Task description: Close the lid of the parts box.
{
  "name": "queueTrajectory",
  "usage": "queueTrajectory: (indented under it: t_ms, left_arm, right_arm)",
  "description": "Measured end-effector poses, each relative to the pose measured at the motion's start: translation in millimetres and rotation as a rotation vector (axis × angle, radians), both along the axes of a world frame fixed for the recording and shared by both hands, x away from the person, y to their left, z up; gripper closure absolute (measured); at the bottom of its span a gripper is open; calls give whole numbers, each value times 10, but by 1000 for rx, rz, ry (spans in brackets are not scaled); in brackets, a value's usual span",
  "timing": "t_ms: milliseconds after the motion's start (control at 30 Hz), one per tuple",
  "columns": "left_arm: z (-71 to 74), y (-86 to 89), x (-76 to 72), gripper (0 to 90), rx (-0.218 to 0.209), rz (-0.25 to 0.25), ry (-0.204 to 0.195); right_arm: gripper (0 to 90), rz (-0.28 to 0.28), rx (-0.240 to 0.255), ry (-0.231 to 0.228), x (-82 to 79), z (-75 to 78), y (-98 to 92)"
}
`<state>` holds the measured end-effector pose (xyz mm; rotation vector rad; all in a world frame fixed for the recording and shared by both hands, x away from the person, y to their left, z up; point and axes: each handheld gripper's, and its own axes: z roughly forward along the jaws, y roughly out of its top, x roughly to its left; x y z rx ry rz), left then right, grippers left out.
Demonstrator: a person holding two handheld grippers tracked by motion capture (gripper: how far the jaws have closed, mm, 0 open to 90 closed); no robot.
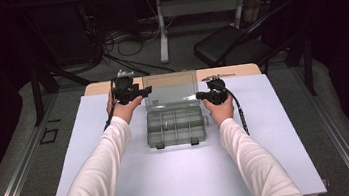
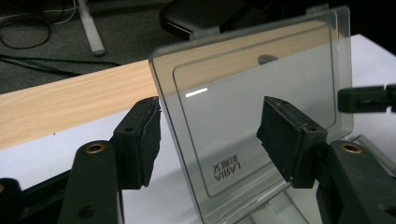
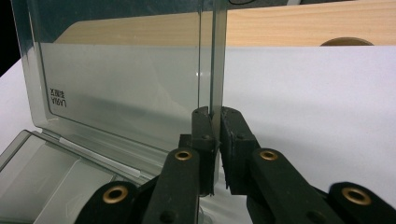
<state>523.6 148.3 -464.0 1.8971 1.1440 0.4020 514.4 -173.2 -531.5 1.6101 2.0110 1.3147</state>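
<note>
A clear grey plastic organizer box (image 1: 176,140) with several compartments lies on the white mat, its lid (image 1: 171,92) standing upright at the far side. My right gripper (image 3: 215,135) is shut on the lid's (image 3: 121,79) right edge, which runs up between the two pads; the high view has it (image 1: 198,95) at the lid's right side. My left gripper (image 2: 210,135) is open, its pads wide apart, and the lid (image 2: 252,84) stands just beyond them without touching either. It (image 1: 149,89) hangs at the lid's upper left corner. A small pale item (image 1: 166,125) rests in one compartment.
The white mat (image 1: 122,185) covers a wooden table whose far edge (image 1: 100,87) shows behind the box. A black chair (image 1: 226,44), a table leg (image 1: 162,34) and cables (image 1: 120,39) stand on the floor beyond. The right gripper's tip (image 2: 369,99) reaches into the left gripper view.
</note>
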Motion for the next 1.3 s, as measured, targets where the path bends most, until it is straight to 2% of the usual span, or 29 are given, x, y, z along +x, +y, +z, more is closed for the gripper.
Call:
queueTrajectory:
  t_ms: [33,267,300,433,500,700,1033,1167,1300]
  left_arm:
    - [11,-13,14,384,-5,10,-12]
    - [111,-29,123,384,-11,3,16]
    - [118,-39,135,384,-16,20,8]
    - [169,-32,181,383,-53,26,15]
    - [178,-38,202,383,-49,32,21]
    - [141,-60,263,381,-64,42,28]
    - [35,-62,334,374,-70,40,68]
    - [3,-65,353,372,-80,50,72]
    - [-36,-56,376,369,-106,47,97]
  right_arm:
    - [849,-2,-1,-7,-3,-3,2]
    - [850,-6,6,-20,-20,-16,2]
    - [850,-4,3,-23,-22,-17,1]
    - [850,-7,2,-35,-33,-24,4]
    - [850,-12,3,-41,-41,-27,9]
    - [851,-14,7,-55,-58,-38,9]
    - [851,-13,-1,-70,-69,-43,11]
    - [851,-12,-3,-72,-71,-42,14]
    - [851,-10,-1,-73,-70,-44,10]
